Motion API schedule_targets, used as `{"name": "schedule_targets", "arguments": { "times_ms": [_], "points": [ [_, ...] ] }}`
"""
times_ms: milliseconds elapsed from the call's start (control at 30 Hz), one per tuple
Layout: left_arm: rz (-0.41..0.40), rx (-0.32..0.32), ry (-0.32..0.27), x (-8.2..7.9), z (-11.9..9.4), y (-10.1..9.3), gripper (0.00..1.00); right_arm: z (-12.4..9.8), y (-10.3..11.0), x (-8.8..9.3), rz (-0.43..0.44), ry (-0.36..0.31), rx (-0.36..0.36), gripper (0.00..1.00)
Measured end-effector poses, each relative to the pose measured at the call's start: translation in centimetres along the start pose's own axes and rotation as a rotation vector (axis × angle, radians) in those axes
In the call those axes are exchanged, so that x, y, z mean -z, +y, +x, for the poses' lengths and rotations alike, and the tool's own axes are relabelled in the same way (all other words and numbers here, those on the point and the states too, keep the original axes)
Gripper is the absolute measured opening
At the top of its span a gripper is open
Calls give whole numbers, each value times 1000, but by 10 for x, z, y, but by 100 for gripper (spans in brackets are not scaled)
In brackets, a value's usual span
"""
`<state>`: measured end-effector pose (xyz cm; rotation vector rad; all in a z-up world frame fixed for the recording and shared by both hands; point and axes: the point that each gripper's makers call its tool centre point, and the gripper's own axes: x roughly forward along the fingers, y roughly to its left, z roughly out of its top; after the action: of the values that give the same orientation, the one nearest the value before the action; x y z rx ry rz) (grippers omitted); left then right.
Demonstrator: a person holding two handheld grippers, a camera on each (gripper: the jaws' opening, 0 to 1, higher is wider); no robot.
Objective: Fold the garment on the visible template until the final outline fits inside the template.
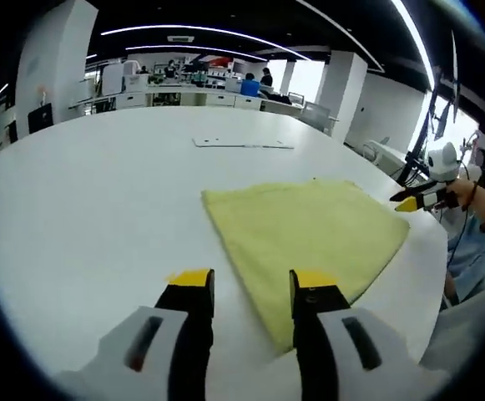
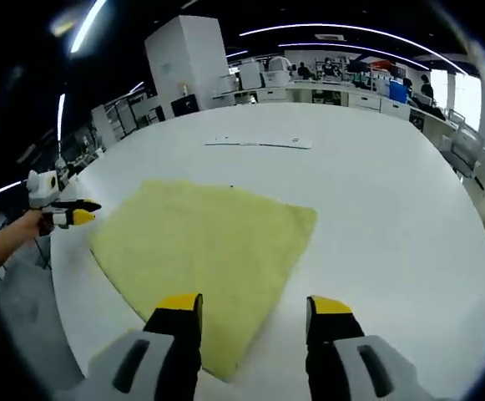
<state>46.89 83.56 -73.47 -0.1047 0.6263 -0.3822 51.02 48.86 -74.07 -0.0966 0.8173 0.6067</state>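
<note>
A soft, fuzzy yellow cloth (image 1: 309, 236) lies folded flat in a 4-sided shape on my smooth white table (image 1: 100, 192). My left gripper (image 1: 253, 288) and right gripper (image 2: 255, 311) hover over its near edges, jaws apart and empty. Beyond is an open-plan office with ceiling strip lights (image 1: 200, 30).

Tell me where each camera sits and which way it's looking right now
Left gripper view: rides the left hand-held gripper, jaws apart, looking across the white table at the yellow garment; the right hand-held gripper and a forearm enter from the right.
Right gripper view: rides the right hand-held gripper, jaws apart, facing the yellow garment from the opposite side; the left hand-held gripper enters at left.
Shared: garment, table, the flat white sheet beyond.
</note>
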Motion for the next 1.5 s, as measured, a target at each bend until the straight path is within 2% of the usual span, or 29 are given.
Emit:
{"name": "schedule_targets", "arguments": {
  "times_ms": [133, 267, 400, 567, 700, 967, 1100, 1267, 1500],
  "points": [
    [-22, 1, 23, 9, -3, -4, 25, -8, 6, 11, 3, 15, -5, 39],
    [-40, 4, 41, 19, -5, -10, 23, -12, 11, 18, 23, 18, -16, 31],
    [-53, -8, 87, 34, -5, -14, 20, -13, 16, 26, 40, 34, -34, 22],
    [-61, -12, 104, 41, -3, -15, 15, -15, 16, 39, 10, 68, -18, 19],
    [-105, -15, 108, 44, -4, -13, 12, -16, 15, 43, 28, 63, -24, 15],
    [-135, -6, 130, 50, -7, -15, 5, -16, 14, 47, 38, 55, -24, 2],
    [-127, 6, 136, 53, -8, -17, 1, -17, 13, 47, 55, 43, -25, 0],
    [-56, -2, 139, 54, -11, -17, 0, -17, 13, 51, 54, 52, -21, 0],
    [-62, -7, 150, 59, -18, -19, 0, -20, 17, 56, 54, 54, -28, 0]
  ]
}}
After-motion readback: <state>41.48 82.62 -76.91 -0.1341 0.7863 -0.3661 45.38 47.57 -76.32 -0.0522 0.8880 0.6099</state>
